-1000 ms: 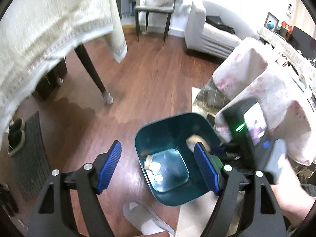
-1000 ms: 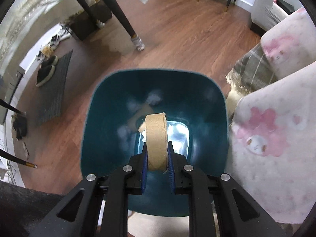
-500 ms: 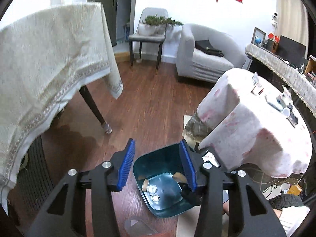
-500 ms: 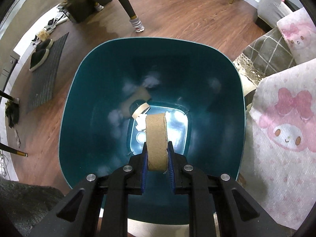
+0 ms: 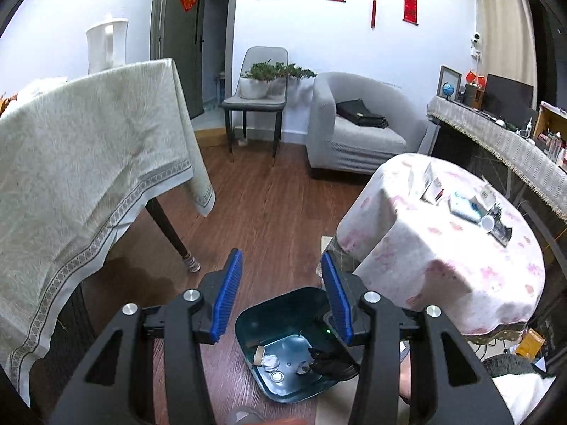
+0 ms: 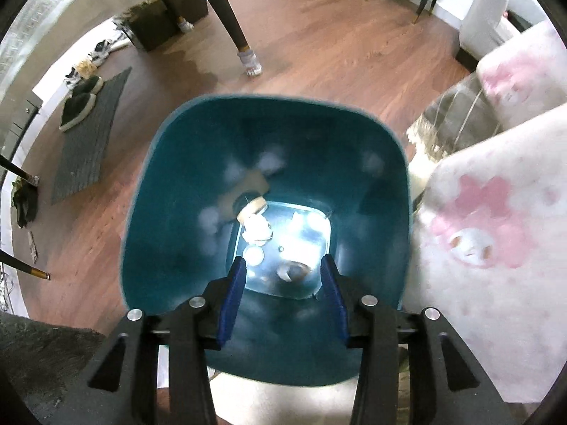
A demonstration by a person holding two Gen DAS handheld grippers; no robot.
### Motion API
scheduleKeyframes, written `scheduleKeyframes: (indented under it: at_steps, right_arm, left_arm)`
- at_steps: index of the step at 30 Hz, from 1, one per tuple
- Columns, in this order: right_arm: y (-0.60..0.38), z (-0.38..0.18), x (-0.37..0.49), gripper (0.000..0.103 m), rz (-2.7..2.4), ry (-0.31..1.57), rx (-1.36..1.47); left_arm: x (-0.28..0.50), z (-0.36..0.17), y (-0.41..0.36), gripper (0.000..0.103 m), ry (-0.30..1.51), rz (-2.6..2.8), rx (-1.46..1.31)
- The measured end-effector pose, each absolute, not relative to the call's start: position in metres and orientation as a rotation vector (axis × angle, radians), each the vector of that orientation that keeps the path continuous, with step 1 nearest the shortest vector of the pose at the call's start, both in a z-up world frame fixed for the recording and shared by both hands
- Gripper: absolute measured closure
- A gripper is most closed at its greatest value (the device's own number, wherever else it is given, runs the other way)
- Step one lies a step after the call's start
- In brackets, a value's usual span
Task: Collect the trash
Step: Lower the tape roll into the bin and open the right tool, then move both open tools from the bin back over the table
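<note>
A dark teal trash bin (image 6: 177,230) stands on the wooden floor right under my right gripper (image 6: 283,283). Its jaws are opening, with nothing between the blue pads (image 6: 234,290). A cardboard tape roll (image 6: 293,271) lies loose on the bin's bottom below them, beside crumpled paper (image 6: 258,231), a white cap (image 6: 254,255) and another cardboard roll (image 6: 252,207). In the left wrist view the bin (image 5: 276,306) sits low on the floor, and my left gripper (image 5: 281,294) hangs well above it, open and empty.
A table with a cream cloth (image 5: 88,163) stands at the left, its dark leg (image 5: 170,233) near the bin. A round table with a pink-patterned cloth (image 5: 443,248) carries small boxes at the right. Behind stand a grey armchair (image 5: 358,131) and a chair with plants (image 5: 262,88). Slippers (image 6: 79,104) rest on a mat.
My right gripper let go of the cardboard roll, which dropped to the bin's bottom. The left gripper rose, tipped up toward the room, and its jaws narrowed.
</note>
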State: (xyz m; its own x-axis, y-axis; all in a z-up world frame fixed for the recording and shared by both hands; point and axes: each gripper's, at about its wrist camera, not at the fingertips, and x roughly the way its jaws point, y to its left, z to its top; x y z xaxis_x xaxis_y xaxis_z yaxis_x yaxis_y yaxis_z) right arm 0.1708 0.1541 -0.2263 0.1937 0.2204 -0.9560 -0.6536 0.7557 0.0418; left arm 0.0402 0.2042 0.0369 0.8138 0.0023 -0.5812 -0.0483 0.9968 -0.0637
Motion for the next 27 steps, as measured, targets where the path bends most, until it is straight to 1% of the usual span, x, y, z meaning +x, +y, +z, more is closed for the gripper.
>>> scheduleKeyframes:
  at_steps: [1, 8, 17, 19, 23, 25, 27]
  right_arm:
    - [0.154, -0.215, 0.169, 0.059, 0.652, 1.209, -0.416]
    - [0.151, -0.136, 0.153, 0.059, 0.715, 1.029, -0.374]
    - [0.118, -0.048, 0.14, 0.059, 0.734, 0.821, -0.314]
    - [0.105, -0.034, 0.139, 0.058, 0.723, 0.787, -0.304]
    - [0.077, -0.016, 0.138, 0.053, 0.681, 0.741, -0.299]
    - [0.059, -0.008, 0.138, 0.052, 0.655, 0.724, -0.29]
    - [0.042, -0.001, 0.139, 0.048, 0.633, 0.709, -0.28]
  left_arm:
    - [0.04, 0.04, 0.203, 0.052, 0.615, 0.024, -0.078]
    - [0.041, 0.053, 0.196, 0.051, 0.595, 0.016, -0.078]
    - [0.043, 0.058, 0.19, 0.044, 0.58, 0.026, -0.092]
    - [0.045, 0.06, 0.188, 0.041, 0.576, 0.023, -0.098]
    - [0.051, 0.064, 0.178, 0.035, 0.57, 0.011, -0.108]
    - [0.055, 0.066, 0.172, 0.03, 0.566, -0.003, -0.118]
    - [0.06, 0.068, 0.165, 0.029, 0.565, -0.019, -0.126]
